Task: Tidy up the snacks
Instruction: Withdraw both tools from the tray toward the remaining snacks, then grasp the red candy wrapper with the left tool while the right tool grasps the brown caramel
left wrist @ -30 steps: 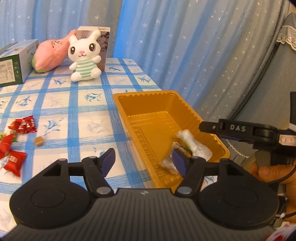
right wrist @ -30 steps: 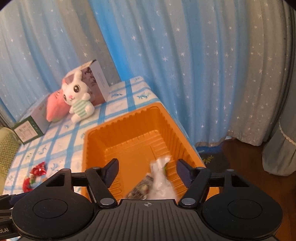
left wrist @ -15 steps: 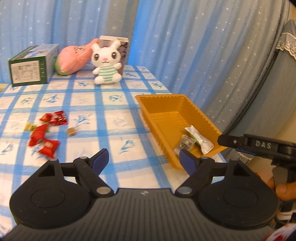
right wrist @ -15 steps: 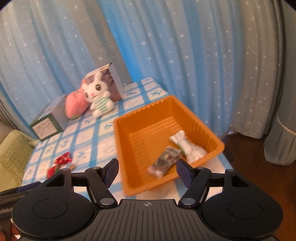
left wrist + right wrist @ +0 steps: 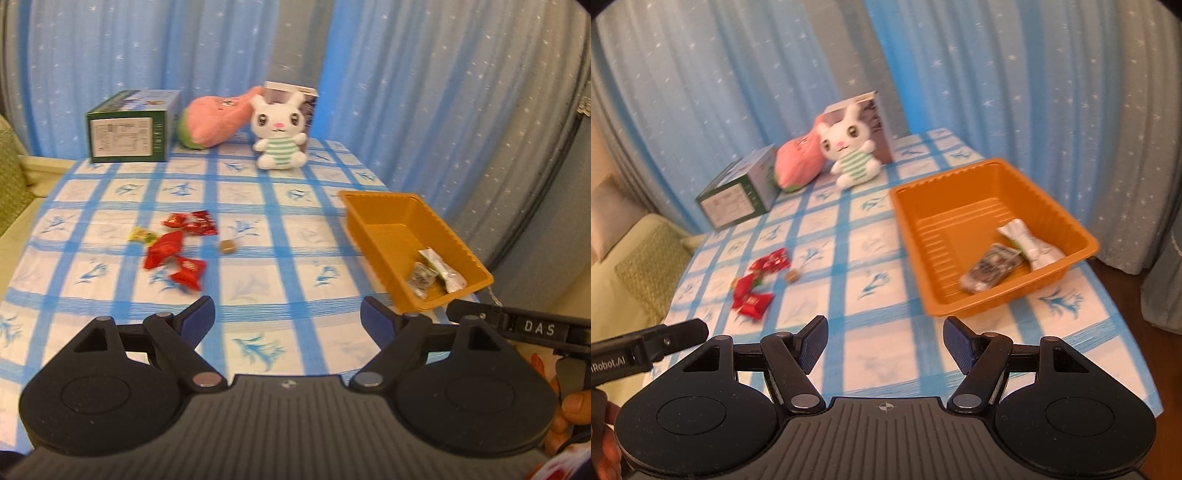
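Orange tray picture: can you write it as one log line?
orange plastic tray: two wrapped snacks inside | red candy wrappers: on checked tablecloth | claws: empty

Starry blue curtains behind a checked table

Curtains (image 5: 406, 110) hang behind the table (image 5: 280, 236); a green cushion (image 5: 646, 266) sits left, dark wood floor (image 5: 1123, 291) right.

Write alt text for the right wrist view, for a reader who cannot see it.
An orange tray holding two wrapped snacks sits at the right of a blue-checked tablecloth, with red candies loose at left. The right gripper, jaws apart and empty, hangs at the near edge. A plush rabbit and a green box stand behind.
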`<state>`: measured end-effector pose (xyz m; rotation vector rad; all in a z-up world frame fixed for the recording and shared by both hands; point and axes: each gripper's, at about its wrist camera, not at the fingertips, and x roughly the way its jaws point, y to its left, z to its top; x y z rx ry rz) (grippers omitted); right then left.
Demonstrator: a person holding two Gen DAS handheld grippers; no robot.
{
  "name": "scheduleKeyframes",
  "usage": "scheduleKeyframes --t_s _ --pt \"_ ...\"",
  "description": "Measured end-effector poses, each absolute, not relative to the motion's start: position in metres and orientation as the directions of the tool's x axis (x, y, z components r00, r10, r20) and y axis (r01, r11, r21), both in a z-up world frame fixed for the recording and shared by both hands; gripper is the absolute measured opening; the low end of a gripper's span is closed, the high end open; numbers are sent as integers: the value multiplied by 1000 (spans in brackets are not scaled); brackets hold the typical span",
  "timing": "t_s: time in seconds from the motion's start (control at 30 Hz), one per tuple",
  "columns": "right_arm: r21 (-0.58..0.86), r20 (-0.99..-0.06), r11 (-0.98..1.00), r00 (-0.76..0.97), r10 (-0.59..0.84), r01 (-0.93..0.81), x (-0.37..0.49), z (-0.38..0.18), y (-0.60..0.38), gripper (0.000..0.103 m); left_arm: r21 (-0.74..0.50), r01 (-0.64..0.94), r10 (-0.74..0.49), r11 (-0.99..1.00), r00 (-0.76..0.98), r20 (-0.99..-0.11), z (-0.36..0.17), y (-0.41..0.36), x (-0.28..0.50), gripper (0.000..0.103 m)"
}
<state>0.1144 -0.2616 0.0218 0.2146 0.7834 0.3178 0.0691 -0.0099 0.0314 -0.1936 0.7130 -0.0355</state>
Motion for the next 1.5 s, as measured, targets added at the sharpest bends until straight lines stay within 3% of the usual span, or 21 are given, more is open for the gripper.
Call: scheduleKeyframes --t_s 0.67,0.93,1.4,1.5 --pt "281 -671 922 633 387 -266 120 14 -215 69 -116 -92 -11 989 735 -678 11 40 68 84" --pt "282 -677 915 616 402 -288 139 0 -197 69 -96 -92 1 991 730 -683 -11 54 93 79" --pt "273 -693 910 592 412 -314 197 -39 -168 69 -49 -39 -5 998 731 -682 -59 72 171 57" --pt "266 -699 909 586 410 -320 210 -48 -162 69 -40 -25 -10 999 719 -695 -70 75 188 46"
